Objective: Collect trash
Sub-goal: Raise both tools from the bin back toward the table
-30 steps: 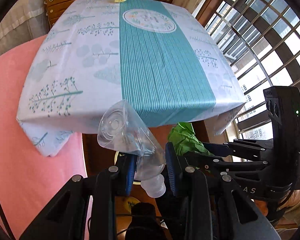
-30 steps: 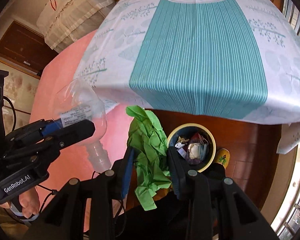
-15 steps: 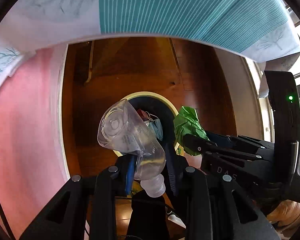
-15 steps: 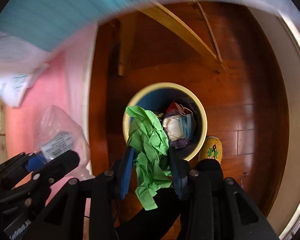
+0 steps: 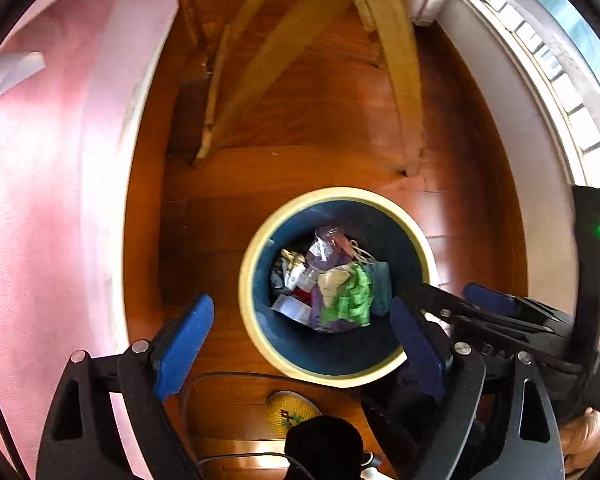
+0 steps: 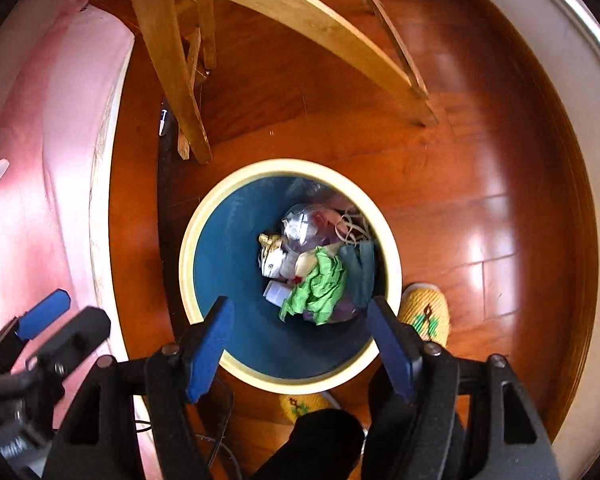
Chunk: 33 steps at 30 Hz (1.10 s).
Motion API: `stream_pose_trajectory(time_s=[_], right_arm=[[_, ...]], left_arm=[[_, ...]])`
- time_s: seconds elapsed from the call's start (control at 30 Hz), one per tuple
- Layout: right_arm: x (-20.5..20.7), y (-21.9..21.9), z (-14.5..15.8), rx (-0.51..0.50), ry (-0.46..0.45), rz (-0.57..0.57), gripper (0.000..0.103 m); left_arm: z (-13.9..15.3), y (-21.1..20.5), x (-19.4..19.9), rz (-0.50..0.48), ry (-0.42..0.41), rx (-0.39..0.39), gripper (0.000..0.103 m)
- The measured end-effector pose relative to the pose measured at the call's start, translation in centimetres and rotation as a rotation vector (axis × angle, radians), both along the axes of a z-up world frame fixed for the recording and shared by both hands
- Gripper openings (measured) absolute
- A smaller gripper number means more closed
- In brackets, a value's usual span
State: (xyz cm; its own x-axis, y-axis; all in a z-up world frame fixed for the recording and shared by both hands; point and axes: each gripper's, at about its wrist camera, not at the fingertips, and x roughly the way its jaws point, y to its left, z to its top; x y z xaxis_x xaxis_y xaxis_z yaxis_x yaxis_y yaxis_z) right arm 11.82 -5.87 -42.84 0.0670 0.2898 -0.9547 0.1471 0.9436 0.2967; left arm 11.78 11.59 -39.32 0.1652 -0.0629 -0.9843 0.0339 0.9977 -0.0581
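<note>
Both my left gripper (image 5: 300, 320) and right gripper (image 6: 300, 332), jaws just sprung apart and empty, hover above the waste bin (image 6: 204, 216), where the light, crushable clear plastic bottle (image 6: 300, 226) and soft green paper wad (image 6: 320, 286) lie.

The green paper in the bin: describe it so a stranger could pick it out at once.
On the wooden floor stands a round bin, cream-rimmed and blue inside. Among its trash lies the green paper, beside a clear plastic bottle. It is the only bright green, crumpled piece there.
</note>
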Motion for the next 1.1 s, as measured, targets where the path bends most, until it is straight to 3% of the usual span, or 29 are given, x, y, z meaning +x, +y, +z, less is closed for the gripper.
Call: stream_pose_trajectory(time_s=[0.13,0.33,0.57,0.87,1.1], right_arm=[[-0.1,0.2,1.4,-0.014,-0.015,0.008,0.070],[-0.2,0.6,6.5,-0.013,-0.013,0.012,0.070],[-0.7,0.7,16.6,-0.036,-0.062,0.047,0.070],[-1.2,1.0,31.6,-0.086,-0.204,0.101,0.070],[-2.0,1.5,39.4,-0.120,-0.328,0.098,0.070]], left_arm=[[1.6,0.5,0.4,0.049,0.011,0.016,0.089],[6.0,1.1,0.5,0.089,0.030,0.028,0.089],[16.0,1.5,0.1,0.098,0.008,0.027,0.089],[31.4,2.5,-0.7,0.058,-0.168,0.011,0.089],[39.4,2.4,-2.2,-0.014,-0.285,0.020,0.089]])
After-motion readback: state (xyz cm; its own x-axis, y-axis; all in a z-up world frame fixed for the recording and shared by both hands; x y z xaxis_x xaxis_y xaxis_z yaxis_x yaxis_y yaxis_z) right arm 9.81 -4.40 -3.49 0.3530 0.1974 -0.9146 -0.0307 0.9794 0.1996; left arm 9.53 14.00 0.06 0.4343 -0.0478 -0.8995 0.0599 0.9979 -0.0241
